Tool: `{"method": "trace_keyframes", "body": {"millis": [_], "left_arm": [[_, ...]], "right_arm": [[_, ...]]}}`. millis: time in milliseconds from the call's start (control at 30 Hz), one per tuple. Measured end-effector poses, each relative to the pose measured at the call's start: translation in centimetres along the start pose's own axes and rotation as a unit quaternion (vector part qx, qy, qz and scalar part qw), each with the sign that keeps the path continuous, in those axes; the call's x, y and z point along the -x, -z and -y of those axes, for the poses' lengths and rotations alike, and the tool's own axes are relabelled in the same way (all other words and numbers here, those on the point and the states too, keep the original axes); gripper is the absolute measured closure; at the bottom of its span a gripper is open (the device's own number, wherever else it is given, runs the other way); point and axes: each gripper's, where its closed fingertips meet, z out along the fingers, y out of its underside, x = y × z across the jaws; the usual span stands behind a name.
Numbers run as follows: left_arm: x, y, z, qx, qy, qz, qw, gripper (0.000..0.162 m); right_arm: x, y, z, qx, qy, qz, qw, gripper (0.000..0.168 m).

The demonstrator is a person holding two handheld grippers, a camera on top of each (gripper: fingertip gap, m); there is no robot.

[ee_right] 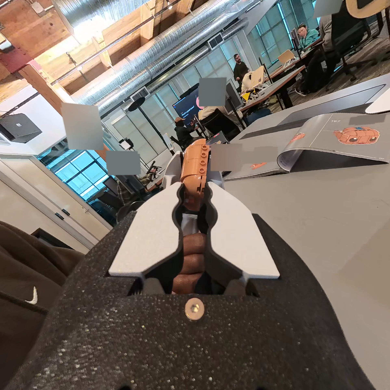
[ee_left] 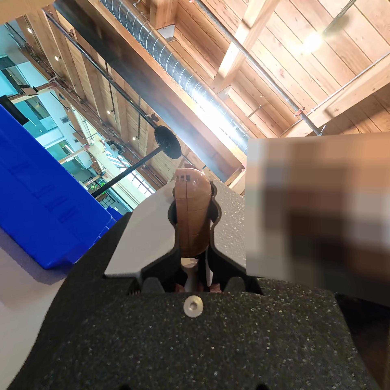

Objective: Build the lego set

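My left gripper (ee_left: 193, 211) clamped on a brown lego piece (ee_left: 193, 213), my right gripper (ee_right: 195, 190) pinching its orange end (ee_right: 195, 164), booklet (ee_right: 337, 143) right of my fingers, blue bin (ee_left: 42, 200) left

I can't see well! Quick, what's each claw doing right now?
Left claw: closed on the brown lego piece.
Right claw: closed on the orange lego piece.

I'm working in an open-plan office. People (ee_right: 213, 118) are sitting at long desks (ee_right: 280, 84) facing a monitor (ee_right: 186, 107). Spiral ducts (ee_right: 147, 61) are running under timber ceiling beams (ee_left: 249, 40).
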Motion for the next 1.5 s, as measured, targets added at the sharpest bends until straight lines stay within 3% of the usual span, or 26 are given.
{"method": "trace_keyframes", "body": {"millis": [1000, 1133, 1500], "left_arm": [[-0.6, 0.1, -0.2, -0.01, -0.005, -0.023, 1.0, 0.135], [-1.7, 0.3, 0.5, -0.035, -0.014, -0.052, 0.998, 0.135], [-2.7, 0.2, 0.0, -0.023, -0.031, -0.077, 0.996, 0.135]], "right_arm": [[0.5, 0.2, 0.0, -0.019, 0.011, 0.008, 1.0, 0.152], [1.0, -0.1, -0.6, -0.014, -0.014, 0.02, 1.0, 0.137], [2.2, 0.1, 0.2, -0.045, 0.015, 0.024, 0.999, 0.152]]}}
